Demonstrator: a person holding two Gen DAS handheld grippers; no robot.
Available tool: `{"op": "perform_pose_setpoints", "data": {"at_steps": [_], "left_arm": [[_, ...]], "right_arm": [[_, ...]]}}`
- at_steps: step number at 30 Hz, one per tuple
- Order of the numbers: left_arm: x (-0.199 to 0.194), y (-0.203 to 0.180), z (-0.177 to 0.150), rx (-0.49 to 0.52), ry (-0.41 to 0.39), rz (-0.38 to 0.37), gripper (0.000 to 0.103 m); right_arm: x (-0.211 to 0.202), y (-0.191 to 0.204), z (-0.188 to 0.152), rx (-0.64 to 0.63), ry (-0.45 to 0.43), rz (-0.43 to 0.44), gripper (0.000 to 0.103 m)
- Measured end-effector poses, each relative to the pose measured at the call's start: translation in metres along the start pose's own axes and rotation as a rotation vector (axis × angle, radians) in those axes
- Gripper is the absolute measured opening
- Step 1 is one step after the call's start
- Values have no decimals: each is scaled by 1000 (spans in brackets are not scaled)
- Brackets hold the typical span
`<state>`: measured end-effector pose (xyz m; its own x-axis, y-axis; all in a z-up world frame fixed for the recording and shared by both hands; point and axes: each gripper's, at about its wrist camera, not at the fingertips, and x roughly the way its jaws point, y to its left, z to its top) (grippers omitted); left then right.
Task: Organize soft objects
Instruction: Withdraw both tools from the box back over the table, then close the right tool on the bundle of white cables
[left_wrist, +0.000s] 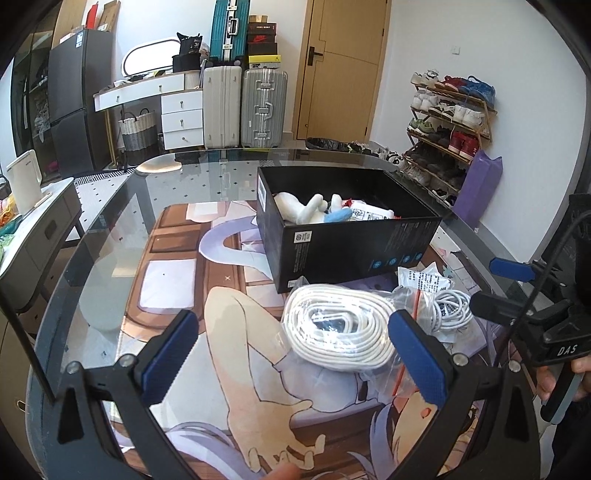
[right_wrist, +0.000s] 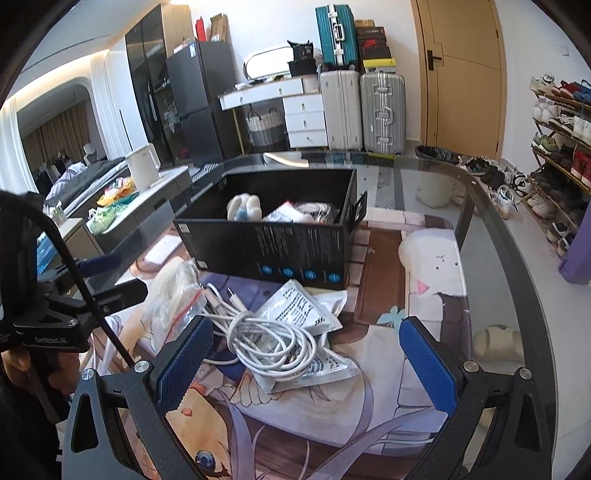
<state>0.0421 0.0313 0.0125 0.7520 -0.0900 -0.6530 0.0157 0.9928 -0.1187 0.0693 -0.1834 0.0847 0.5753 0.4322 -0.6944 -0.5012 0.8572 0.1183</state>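
A black box (left_wrist: 351, 243) stands on the printed mat and holds a white plush toy (left_wrist: 303, 208) and white packets. In front of it lies a clear bag with a coiled white cord (left_wrist: 340, 328). My left gripper (left_wrist: 295, 354) is open, its blue pads on either side of that bag, just above it. To the right lie a loose white cable (right_wrist: 269, 339) on flat white packets (right_wrist: 299, 310). My right gripper (right_wrist: 306, 365) is open and empty, low over the cable. The box also shows in the right wrist view (right_wrist: 280, 236).
The glass table (right_wrist: 491, 236) has a curved edge all round, with the anime mat (left_wrist: 177, 280) over its middle. A side cabinet with a white kettle (left_wrist: 24, 181) stands left. Suitcases, drawers and a shoe rack (left_wrist: 450, 122) line the far wall.
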Motion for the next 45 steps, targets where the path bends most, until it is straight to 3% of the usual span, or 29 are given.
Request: {"op": "perform_pose_setpoints", "data": {"at_steps": [17,27,37,45], "left_arm": [[6,-1,-4,4,21,0,103],[8,1,-3,6,31,7,103],[14,1,-5,5,47,1,103],[18,0,-9,7,57,4,103]], "right_arm": [[33,14,-5,-19,88,-2,102],[48,22,-4,-59,113,-54,102],[46,3,-9,-8,127,-73,102],[57,18,-8,-23,144,-80,102]]}}
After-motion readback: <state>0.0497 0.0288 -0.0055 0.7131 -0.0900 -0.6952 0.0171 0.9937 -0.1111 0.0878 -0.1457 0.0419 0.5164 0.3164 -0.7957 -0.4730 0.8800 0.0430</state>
